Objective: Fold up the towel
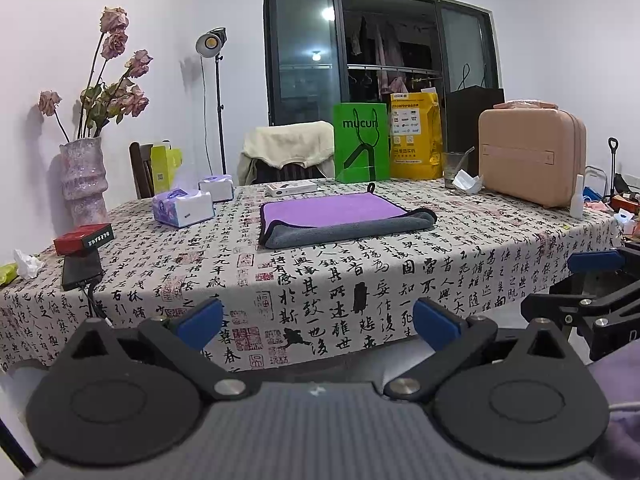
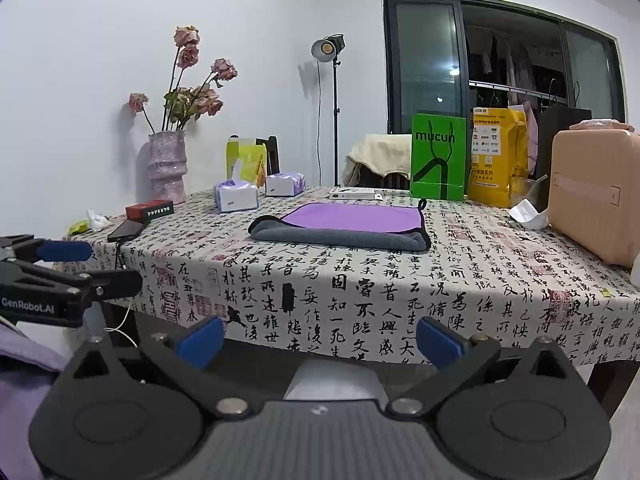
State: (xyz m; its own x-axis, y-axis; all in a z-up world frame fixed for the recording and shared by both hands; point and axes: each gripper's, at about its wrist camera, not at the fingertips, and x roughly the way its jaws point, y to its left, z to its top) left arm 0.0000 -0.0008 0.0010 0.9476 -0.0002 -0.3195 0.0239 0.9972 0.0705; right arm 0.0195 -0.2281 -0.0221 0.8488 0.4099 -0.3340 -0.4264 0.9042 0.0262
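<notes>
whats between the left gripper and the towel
Only bare patterned tablecloth: in the left wrist view nothing sits between the open left gripper and the folded towel.

Left gripper (image 1: pixel 318 322): black linkage arms, blue fingers (image 1: pixel 200 322), silver pivot screws, round black discs, ribbed grey body, white "GenRobot.AI" marking on its side. Right gripper (image 2: pixel 320 340): same build.

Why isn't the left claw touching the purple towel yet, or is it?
Apart. The left wrist view shows the left gripper open, held off the table's near edge, with printed tablecloth between it and the towel.
</notes>
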